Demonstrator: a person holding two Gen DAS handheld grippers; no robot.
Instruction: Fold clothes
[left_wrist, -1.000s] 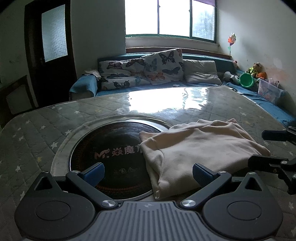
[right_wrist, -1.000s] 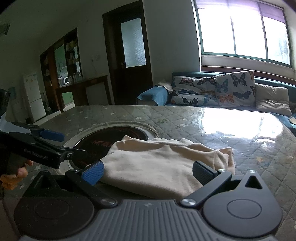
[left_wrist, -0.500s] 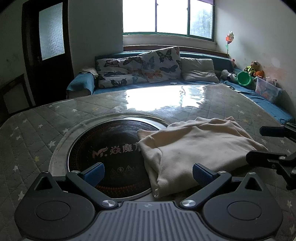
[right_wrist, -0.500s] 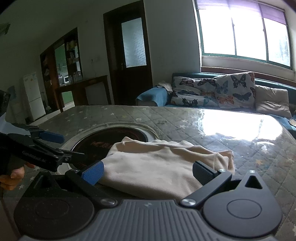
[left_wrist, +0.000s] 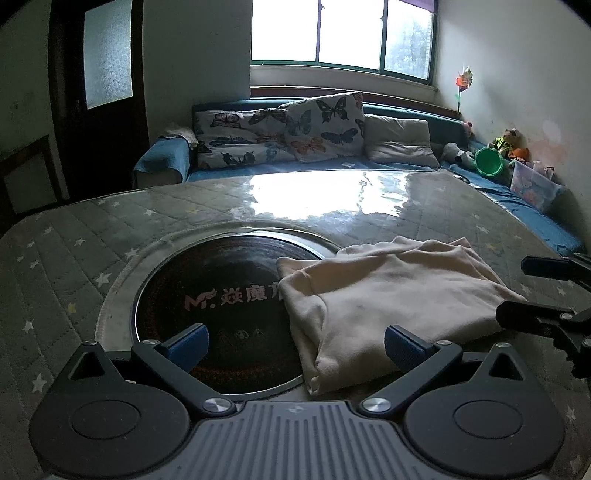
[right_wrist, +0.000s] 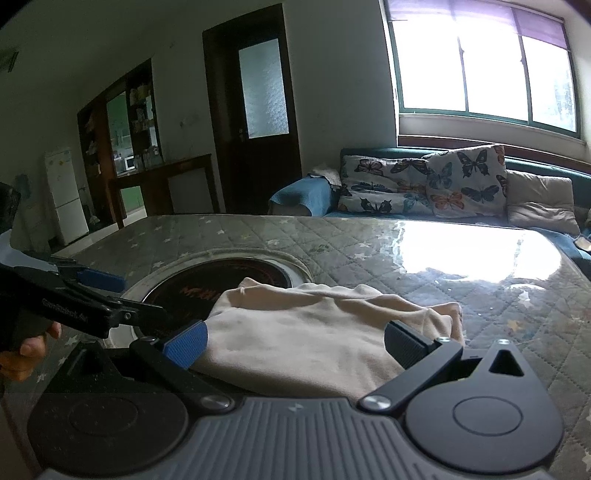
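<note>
A cream garment (left_wrist: 384, 306) lies folded into a thick rectangle on the quilted table, its left edge over the dark round hotplate (left_wrist: 218, 306). My left gripper (left_wrist: 295, 343) is open just in front of the garment's near left corner, holding nothing. My right gripper (right_wrist: 295, 341) is open too, its fingers spread at the near edge of the garment (right_wrist: 314, 332) with no cloth pinched. In the left wrist view the right gripper's black fingers (left_wrist: 532, 317) show at the garment's right end. In the right wrist view the left gripper (right_wrist: 110, 291) sits at the left, with a hand (right_wrist: 26, 350) on its handle.
The grey star-patterned table cover (left_wrist: 74, 251) stretches widely to the left and back, glossy under the window light. A blue sofa with butterfly cushions (left_wrist: 280, 136) stands behind the table. Toys and a green bowl (left_wrist: 487, 160) sit at the far right, a dark door (right_wrist: 258, 110) at the back.
Both grippers have drawn back slightly from the folded garment and stay open. The garment lies as before.
</note>
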